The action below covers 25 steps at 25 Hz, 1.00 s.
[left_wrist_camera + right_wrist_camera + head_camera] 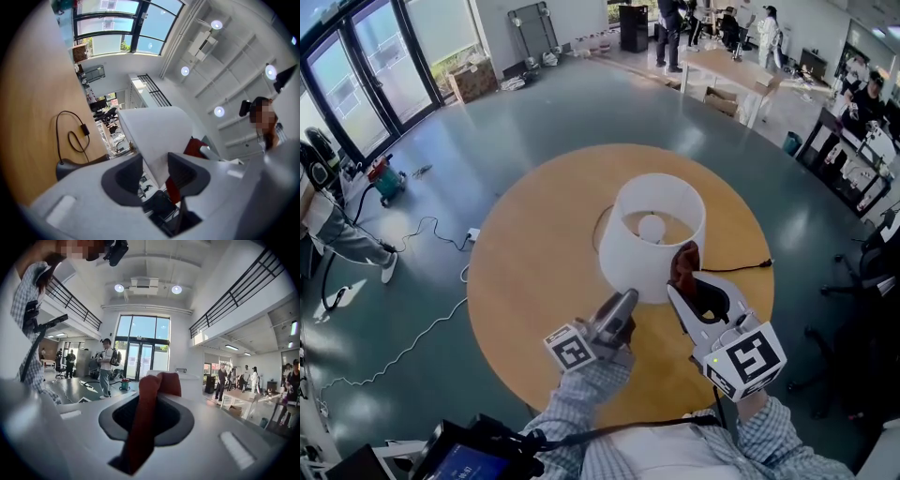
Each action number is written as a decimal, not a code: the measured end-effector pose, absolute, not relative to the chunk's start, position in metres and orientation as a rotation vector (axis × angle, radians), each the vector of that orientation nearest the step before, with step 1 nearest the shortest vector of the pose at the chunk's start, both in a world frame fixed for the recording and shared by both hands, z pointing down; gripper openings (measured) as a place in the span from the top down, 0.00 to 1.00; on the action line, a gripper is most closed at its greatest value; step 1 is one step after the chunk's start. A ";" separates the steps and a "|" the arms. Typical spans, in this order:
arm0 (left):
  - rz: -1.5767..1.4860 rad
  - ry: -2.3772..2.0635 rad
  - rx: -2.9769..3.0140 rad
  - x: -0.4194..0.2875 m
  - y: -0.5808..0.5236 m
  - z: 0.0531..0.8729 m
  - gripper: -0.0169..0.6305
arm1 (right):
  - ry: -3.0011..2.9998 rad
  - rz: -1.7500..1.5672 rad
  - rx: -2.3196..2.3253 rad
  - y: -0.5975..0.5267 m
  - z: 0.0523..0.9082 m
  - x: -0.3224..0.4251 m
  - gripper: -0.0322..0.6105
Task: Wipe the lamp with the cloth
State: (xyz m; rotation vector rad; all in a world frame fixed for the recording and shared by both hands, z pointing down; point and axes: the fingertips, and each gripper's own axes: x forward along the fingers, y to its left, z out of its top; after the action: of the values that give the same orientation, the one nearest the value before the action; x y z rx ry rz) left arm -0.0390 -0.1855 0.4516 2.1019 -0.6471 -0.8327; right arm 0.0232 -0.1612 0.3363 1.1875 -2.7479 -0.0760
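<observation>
On table (525,281): 1 lamp (630,255), 1 cloth (684,264), 2 grippers, 1 black cord (741,268). Table is round, wood top, one only. Lamp sits about centre, white drum shade, upright, single bulb (651,227) visible down through the open top.

Left gripper (626,298): clamped on the shade's lower rim, near side; the shade wall sits between the two pads in the left gripper view.

Right gripper (682,289): jaws narrow, pinching the cloth. Cloth is dark red, bunched, and sticks up past the jaw tips. It touches the shade's lower right side, just beside the left gripper's hold.

Marker cubes: 2, one per gripper. Checked sleeves on both arms at the bottom of the head view.

Cord runs out from under the lamp on both sides; a loop with an inline switch lies flat on the wood.

Room: big open hall, dark grey-green glossy floor, glass doors (356,75) upper left. 1 red vacuum (386,178) on the floor near them, a white cable (412,342) trailing across the floor. Light tables (741,75) at the far end with several people standing around; exact head count not readable.
</observation>
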 end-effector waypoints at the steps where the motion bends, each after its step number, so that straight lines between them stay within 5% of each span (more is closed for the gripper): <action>1: -0.832 -0.646 2.103 -0.039 -0.186 0.452 0.72 | -2.756 -0.114 1.173 -0.160 0.328 0.016 0.84; 15: -0.830 -0.643 2.106 -0.038 -0.185 0.450 0.72 | -2.680 -0.078 0.883 -0.145 0.377 -0.060 0.84; 25: -0.832 -0.634 2.101 -0.038 -0.184 0.450 0.72 | -2.708 -0.087 0.990 -0.149 0.355 -0.003 0.84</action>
State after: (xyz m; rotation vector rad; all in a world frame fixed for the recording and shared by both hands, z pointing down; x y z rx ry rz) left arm -0.0376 -0.1842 0.4500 2.1007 -0.6340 -0.8317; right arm -0.0030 -0.1493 0.3546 0.9898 -2.7075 -0.0868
